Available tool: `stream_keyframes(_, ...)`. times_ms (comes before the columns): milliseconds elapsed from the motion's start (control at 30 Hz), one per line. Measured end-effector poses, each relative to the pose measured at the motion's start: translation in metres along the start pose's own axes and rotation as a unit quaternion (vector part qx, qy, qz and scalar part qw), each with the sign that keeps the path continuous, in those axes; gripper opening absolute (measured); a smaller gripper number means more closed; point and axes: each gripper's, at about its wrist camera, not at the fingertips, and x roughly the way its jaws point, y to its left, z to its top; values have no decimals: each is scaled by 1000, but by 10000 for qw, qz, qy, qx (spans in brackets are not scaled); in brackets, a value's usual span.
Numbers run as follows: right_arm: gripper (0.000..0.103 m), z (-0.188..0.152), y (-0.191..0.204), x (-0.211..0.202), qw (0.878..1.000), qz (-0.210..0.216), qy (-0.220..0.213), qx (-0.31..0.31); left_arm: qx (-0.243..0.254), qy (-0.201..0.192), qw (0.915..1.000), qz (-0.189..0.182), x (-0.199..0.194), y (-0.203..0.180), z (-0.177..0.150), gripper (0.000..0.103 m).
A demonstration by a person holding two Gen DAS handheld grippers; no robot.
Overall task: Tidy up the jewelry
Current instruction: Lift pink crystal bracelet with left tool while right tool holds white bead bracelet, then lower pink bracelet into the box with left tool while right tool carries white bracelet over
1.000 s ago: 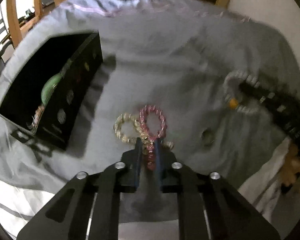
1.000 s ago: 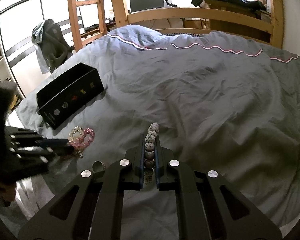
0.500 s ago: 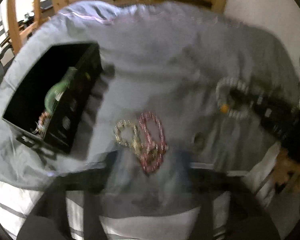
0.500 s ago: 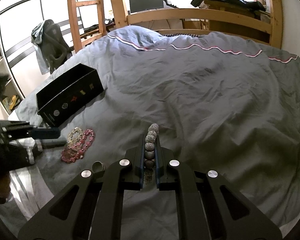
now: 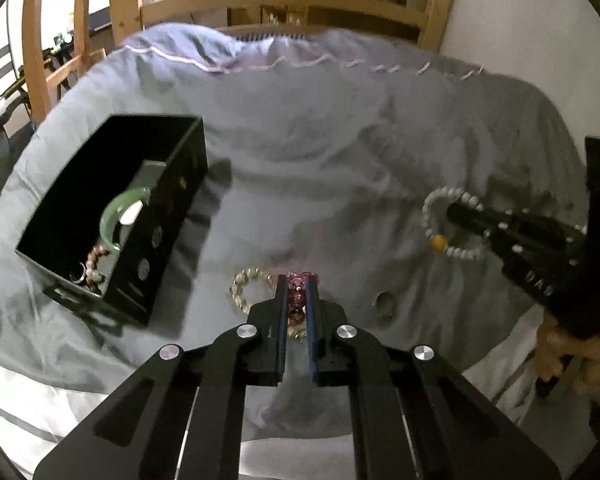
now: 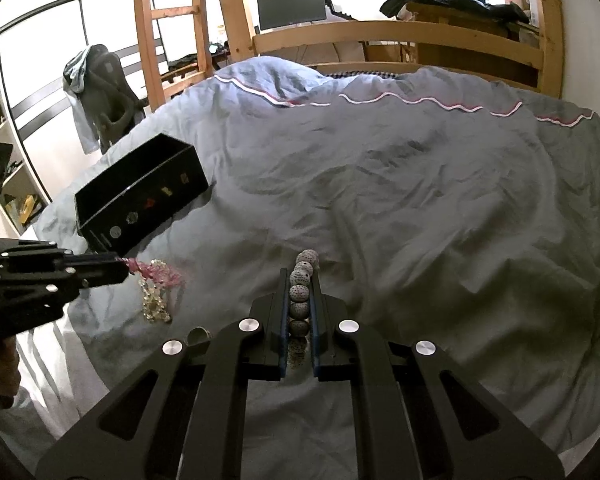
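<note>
My left gripper (image 5: pixel 297 280) has its jaws closing tight on a pink bead bracelet (image 5: pixel 298 299), whose beads are pinched between the pads just above the grey duvet (image 5: pixel 320 168). In the right wrist view the pink bracelet (image 6: pixel 162 275) trails from the left gripper (image 6: pixel 122 266). A pale clear-bead bracelet (image 5: pixel 242 288) lies on the duvet beside it. My right gripper (image 6: pixel 300 276) is shut on a speckled white bead bracelet (image 6: pixel 306 259), resting low on the duvet. The open black box (image 5: pixel 112 216) at the left holds a green bangle (image 5: pixel 118 216) and other pieces.
A small ring (image 5: pixel 386 302) lies on the duvet between the two grippers. A hand (image 5: pixel 572 356) holds the right gripper's handle at the bed's near edge. A wooden bed frame (image 6: pixel 400 36) and ladder stand behind, with a chair (image 6: pixel 100 96) at the left.
My left gripper opened wide, dropping the pink bracelet onto the duvet, then shut on it again and rose a little. The right gripper and its white bracelet stayed still.
</note>
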Motion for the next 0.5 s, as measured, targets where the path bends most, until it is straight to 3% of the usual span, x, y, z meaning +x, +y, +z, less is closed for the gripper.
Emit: stream_keyframes(500,9,23,14,-63,9961,469,-738,99,-221,-857,9958,-218,-57,14,22,8)
